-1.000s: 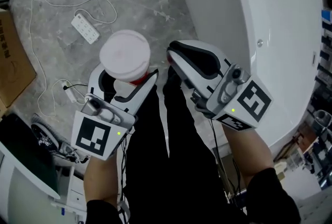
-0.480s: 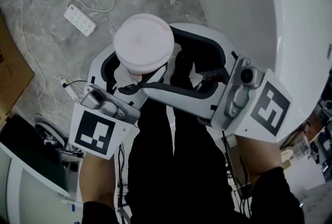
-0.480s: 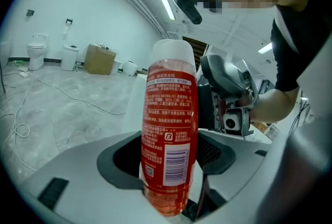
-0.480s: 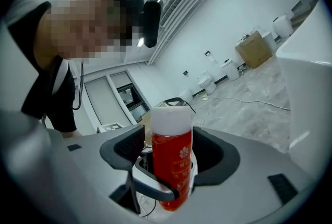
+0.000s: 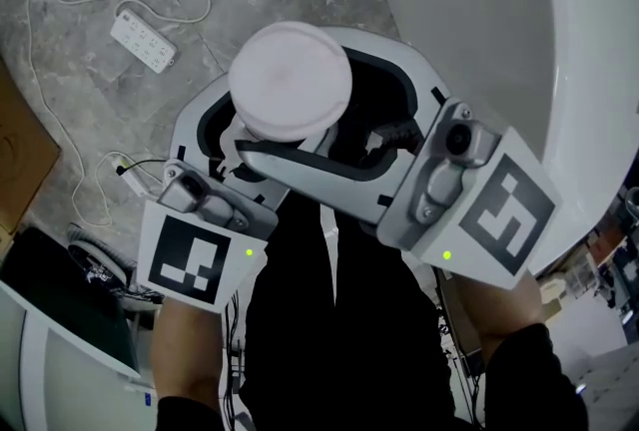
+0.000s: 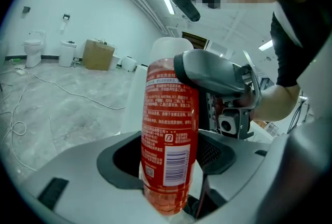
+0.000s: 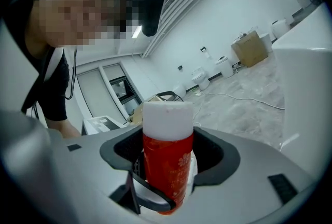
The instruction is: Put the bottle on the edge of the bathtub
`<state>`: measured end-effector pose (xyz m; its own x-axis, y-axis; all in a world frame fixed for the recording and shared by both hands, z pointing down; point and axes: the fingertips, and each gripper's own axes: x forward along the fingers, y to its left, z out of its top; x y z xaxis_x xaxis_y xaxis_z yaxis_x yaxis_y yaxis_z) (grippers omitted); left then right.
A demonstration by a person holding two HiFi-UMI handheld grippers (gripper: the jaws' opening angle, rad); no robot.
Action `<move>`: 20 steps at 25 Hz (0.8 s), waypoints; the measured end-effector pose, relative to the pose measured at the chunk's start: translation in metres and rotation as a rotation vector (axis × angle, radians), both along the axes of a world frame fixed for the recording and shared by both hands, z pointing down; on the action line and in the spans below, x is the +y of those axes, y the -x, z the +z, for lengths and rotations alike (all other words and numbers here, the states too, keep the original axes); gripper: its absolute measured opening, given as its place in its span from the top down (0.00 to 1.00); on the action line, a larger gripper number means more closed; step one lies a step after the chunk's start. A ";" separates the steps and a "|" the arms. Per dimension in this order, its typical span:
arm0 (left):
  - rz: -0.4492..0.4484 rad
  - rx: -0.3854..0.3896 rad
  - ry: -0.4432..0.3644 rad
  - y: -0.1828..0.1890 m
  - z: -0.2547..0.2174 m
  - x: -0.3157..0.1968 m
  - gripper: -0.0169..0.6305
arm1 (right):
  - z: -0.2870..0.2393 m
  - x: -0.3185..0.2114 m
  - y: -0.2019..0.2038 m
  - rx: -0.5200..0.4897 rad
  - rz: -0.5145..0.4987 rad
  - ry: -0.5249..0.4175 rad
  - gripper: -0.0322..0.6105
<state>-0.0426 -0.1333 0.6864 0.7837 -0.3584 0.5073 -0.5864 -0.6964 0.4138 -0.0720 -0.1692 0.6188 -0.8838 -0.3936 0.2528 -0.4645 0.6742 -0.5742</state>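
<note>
One bottle (image 6: 168, 114), two grippers.
Bottle is being clamped by left gripper (image 6: 167, 166); right gripper (image 7: 167, 161) jaws, just opened wide, are being held clear around it.

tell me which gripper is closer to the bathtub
Right: the right gripper is beside the bathtub wall; the left gripper is farther out, over the floor.

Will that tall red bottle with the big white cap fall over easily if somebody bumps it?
Probably a bit tippy: the tall red plastic bottle is narrow, with a wide white cap up top. If it falls, its round body would likely roll. The glossy printed wrap looks smooth, so it may be slippery.
</note>
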 end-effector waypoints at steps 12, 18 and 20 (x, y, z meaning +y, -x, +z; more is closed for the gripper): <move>0.083 0.064 0.122 -0.017 0.013 0.026 0.51 | 0.015 0.028 0.001 0.064 -0.182 -0.045 0.51; 0.124 0.104 0.108 -0.007 0.012 0.030 0.49 | 0.017 0.032 0.000 0.027 -0.182 -0.038 0.51; 0.122 0.084 0.106 -0.004 0.014 0.031 0.49 | 0.019 0.032 -0.001 0.026 -0.160 -0.022 0.51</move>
